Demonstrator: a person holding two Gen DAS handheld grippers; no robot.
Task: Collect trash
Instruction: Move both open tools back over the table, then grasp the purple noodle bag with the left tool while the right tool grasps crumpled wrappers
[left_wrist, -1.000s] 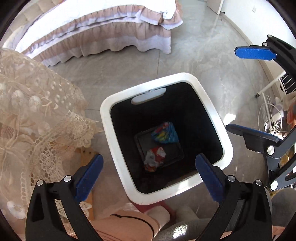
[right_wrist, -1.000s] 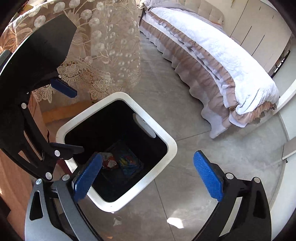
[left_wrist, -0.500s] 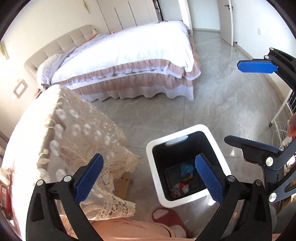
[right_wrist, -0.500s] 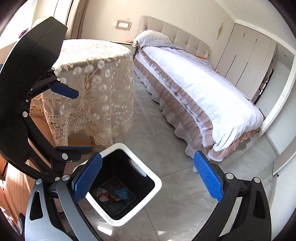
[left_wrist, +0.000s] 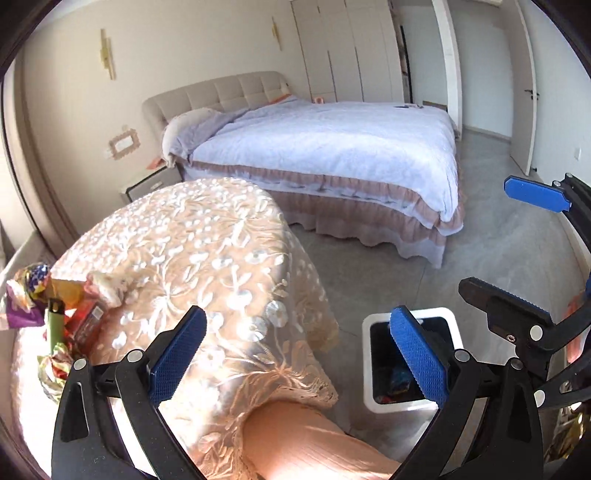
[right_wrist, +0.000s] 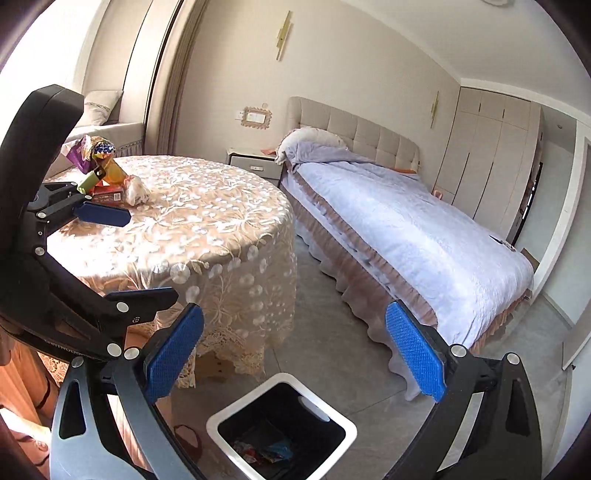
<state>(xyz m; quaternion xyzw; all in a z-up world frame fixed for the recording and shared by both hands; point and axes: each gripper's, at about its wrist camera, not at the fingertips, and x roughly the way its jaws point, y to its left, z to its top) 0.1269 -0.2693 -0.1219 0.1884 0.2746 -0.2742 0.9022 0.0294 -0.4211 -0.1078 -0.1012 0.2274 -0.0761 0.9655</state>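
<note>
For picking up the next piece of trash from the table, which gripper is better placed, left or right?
Probably the left gripper. Its jaws are open and empty, and it hangs over the table on the side of the trash pile. The right gripper, also open, hangs over the bin.

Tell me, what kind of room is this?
It looks like a bedroom in a home. There is a big bed with a padded headboard, a nightstand beside it, and tall wardrobe doors along the wall.
</note>
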